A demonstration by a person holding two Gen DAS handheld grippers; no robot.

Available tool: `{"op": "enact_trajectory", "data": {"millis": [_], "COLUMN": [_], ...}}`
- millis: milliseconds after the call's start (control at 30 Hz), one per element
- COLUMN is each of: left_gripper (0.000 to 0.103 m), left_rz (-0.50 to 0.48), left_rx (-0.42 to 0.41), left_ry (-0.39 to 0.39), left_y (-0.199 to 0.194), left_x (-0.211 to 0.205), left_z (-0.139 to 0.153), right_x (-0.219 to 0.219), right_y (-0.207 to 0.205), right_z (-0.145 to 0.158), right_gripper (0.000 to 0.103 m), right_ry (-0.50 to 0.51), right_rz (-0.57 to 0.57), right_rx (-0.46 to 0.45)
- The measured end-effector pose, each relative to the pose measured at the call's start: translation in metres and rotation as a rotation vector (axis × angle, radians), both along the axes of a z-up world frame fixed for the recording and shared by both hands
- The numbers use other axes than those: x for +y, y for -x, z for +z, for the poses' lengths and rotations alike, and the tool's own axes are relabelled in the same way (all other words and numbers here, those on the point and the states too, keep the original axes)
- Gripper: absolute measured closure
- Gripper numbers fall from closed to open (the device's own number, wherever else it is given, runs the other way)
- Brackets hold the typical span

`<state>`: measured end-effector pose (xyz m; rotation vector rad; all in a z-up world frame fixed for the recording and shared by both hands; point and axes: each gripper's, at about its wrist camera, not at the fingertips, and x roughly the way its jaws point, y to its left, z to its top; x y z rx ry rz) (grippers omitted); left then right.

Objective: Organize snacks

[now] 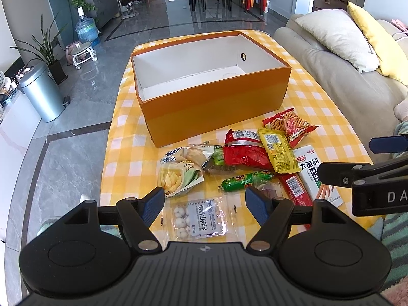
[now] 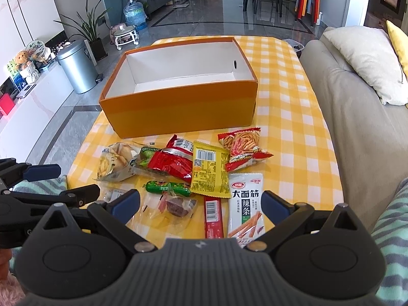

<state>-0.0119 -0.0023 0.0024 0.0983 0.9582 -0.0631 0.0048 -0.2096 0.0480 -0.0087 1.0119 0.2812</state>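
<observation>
An orange box (image 1: 219, 107) (image 2: 183, 109) with a white inside stands empty on the yellow checked tablecloth (image 1: 122, 137) (image 2: 293, 132). Several snack packets lie in front of it: a red bag (image 1: 242, 153) (image 2: 173, 162), a yellow packet (image 1: 278, 151) (image 2: 210, 169), a green sausage (image 1: 244, 181) (image 2: 165, 187), a white spicy-strip packet (image 1: 316, 176) (image 2: 246, 204) and a clear pack of white balls (image 1: 196, 218). My left gripper (image 1: 204, 204) hovers open above that clear pack. My right gripper (image 2: 201, 204) hovers open over the near packets, holding nothing.
A beige sofa (image 1: 331, 63) (image 2: 344, 97) with cushions flanks the table on the right. A metal bin (image 1: 42, 91) (image 2: 77, 66), plants and a water bottle (image 1: 86, 28) stand on the tiled floor at left. A striped teal cloth (image 2: 392, 216) lies at the near edge.
</observation>
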Motion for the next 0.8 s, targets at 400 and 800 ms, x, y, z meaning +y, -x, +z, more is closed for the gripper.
{"op": "enact_trajectory", "data": {"millis": [400,800], "left_gripper": [0.019,0.019], "left_rz": [0.001,-0.002], "left_rx": [0.015,0.022], "left_ry": [0.007,0.018], "left_y": [-0.0009,-0.0012], "left_x": [0.0004,0.0004], "left_z": [-0.0025,-0.0039], "right_x": [0.0021,0.0034], "right_y": [0.0005,0.0001], "right_z": [-0.0003,-0.0007], "right_gripper": [0.005,0.005], "right_ry": [0.007,0.012], "right_rz": [0.006,0.011], "right_rx": [0.010,0.016]}}
